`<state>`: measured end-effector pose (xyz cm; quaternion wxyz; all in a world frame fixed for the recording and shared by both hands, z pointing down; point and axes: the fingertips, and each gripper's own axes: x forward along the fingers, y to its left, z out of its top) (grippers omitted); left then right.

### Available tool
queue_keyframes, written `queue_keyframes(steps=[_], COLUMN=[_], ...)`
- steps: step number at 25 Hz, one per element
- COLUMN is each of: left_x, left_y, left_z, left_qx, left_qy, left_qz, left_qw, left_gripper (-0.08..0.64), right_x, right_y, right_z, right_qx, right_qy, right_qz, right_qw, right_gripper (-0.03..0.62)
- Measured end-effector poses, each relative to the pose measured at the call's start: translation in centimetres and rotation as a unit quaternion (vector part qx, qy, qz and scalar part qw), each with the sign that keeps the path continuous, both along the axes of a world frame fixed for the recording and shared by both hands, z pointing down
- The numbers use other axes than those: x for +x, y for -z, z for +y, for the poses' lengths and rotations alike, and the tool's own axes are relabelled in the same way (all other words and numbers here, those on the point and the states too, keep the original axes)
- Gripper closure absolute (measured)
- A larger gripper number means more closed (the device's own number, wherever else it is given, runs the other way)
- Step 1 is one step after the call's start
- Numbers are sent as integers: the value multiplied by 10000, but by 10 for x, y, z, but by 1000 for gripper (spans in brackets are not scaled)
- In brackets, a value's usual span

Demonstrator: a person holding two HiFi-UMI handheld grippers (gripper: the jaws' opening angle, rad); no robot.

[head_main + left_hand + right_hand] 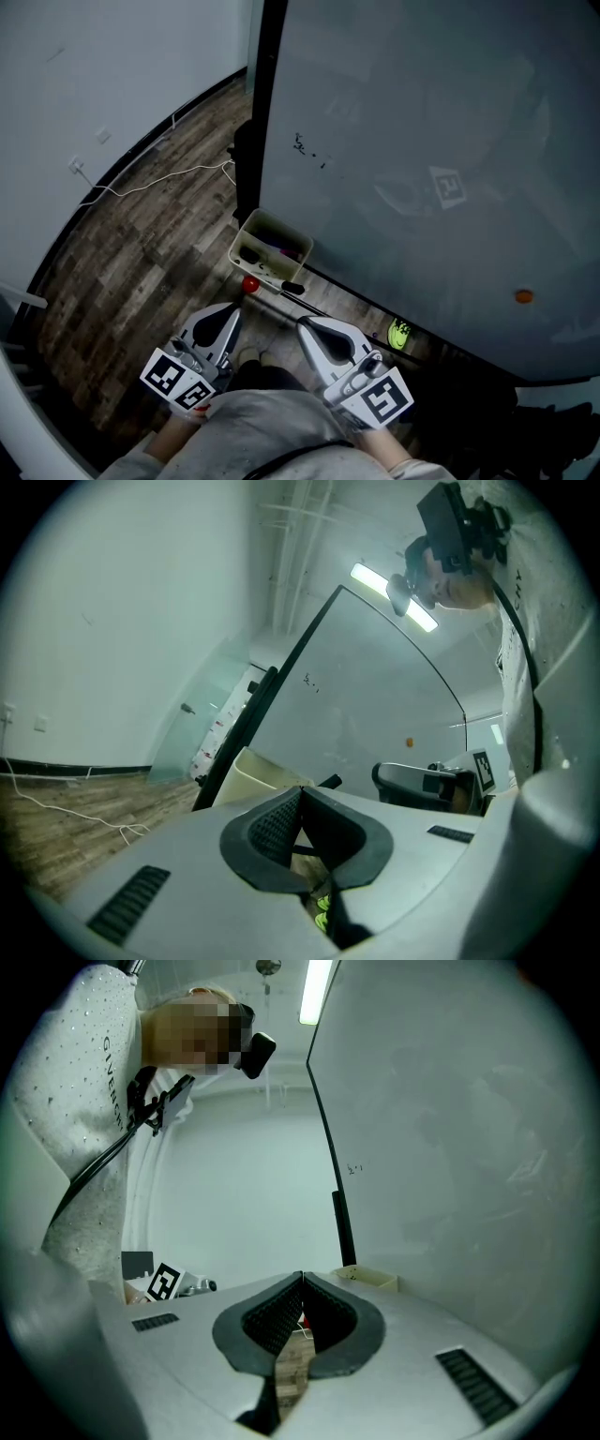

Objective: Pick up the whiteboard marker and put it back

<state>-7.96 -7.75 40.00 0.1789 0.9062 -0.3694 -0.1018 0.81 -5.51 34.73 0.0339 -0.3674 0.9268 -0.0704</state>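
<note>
The head view is dim and bluish. The whiteboard (422,141) carries faint grey reflections, and the floor (141,272) is dark. Both gripper views are brighter, lit by a ceiling strip light (394,597), with strong fisheye bending and black corners.

White cable (159,179) on wooden floor (131,272)

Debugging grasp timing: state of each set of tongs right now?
Left tongs: closed, holding nothing.
Right tongs: closed, holding nothing.
</note>
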Motion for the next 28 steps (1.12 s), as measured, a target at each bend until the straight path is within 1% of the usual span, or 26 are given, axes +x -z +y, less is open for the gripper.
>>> queue_keyframes(steps=[10,16,28], left_x=[-3,-7,-16], left_y=[12,12,8], left_z=[3,5,2], left_qx=[104,77,28], left_qy=[-39,-10,79], left_qz=[40,45,29], left_qw=[9999,10000,10000], left_gripper=[545,545,545], right_x=[-15,-18,-29], right_y=[5,0,-5], right_z=[6,8,7], right_qx=[12,-106,-183], right_qy=[322,413,644], right_qz=[84,61,30], right_qw=[9994,9991,9977], right_gripper=[572,572,573])
